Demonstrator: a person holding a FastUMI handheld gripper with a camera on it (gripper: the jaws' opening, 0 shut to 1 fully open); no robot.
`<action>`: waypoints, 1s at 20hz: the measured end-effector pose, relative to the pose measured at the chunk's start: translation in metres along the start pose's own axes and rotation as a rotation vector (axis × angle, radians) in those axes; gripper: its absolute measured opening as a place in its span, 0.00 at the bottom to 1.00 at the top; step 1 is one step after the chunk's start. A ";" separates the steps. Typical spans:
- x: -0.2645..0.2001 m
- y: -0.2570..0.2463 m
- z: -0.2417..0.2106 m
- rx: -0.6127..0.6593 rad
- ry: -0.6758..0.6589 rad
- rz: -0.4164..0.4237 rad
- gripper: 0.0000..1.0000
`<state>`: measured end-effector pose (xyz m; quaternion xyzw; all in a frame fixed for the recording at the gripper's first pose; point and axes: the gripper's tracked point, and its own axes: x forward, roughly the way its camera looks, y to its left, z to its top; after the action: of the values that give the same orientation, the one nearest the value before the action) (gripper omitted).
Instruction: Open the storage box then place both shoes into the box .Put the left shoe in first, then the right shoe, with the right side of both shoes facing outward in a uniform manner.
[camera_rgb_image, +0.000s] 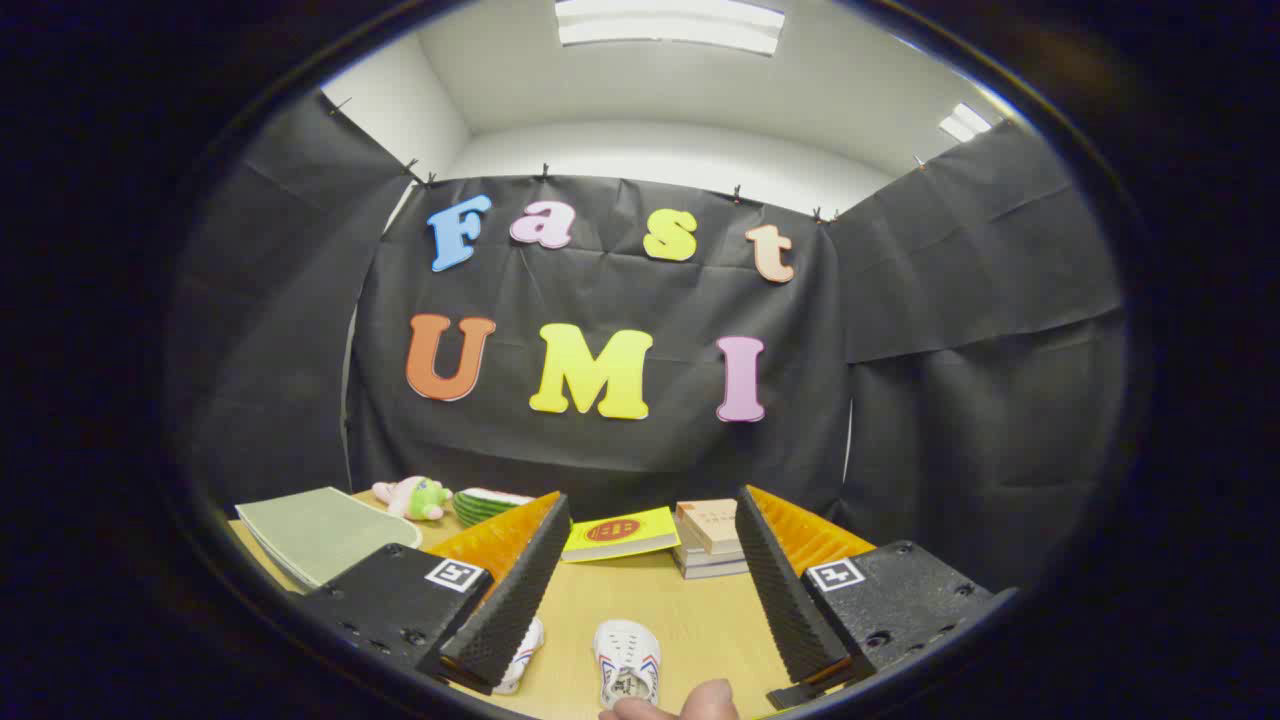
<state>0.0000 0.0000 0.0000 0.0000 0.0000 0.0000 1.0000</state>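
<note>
Two small white shoes lie on the tabletop (690, 610) below your tool (640, 600). The fuller-seen shoe (627, 662) sits in the gap between the fingers, toe pointing away toward the booth wall, with white laces and red and blue stripes along its side. The second shoe (521, 655) lies just to its left, largely hidden behind the left finger (505, 610), so its orientation cannot be confirmed; a trace of striping shows on its visible edge. The two shoes are near each other but apart. A fingertip of a person's hand (680, 705) shows at the near edge, touching or just beside the heel end of the fuller-seen shoe. Your tool's fingers stand wide apart, gripping nothing, raised above the shoes. Beyond the fingers, at the far side of the tabletop, note a yellow book (620, 533) lying flat, a stack of books (708, 540) just to its right, a green striped object (480, 505) and a pink and green plush toy (413, 497) to the left, and a grey-green booklet (320, 532) near the left finger's mount.
</note>
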 end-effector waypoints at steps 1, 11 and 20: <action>0.000 0.001 0.000 0.003 0.003 0.001 1.00; 0.008 0.006 -0.013 0.022 0.041 0.013 1.00; 0.012 0.017 -0.014 0.034 0.052 0.044 1.00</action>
<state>0.0119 0.0172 -0.0140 0.0168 0.0258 0.0218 0.9993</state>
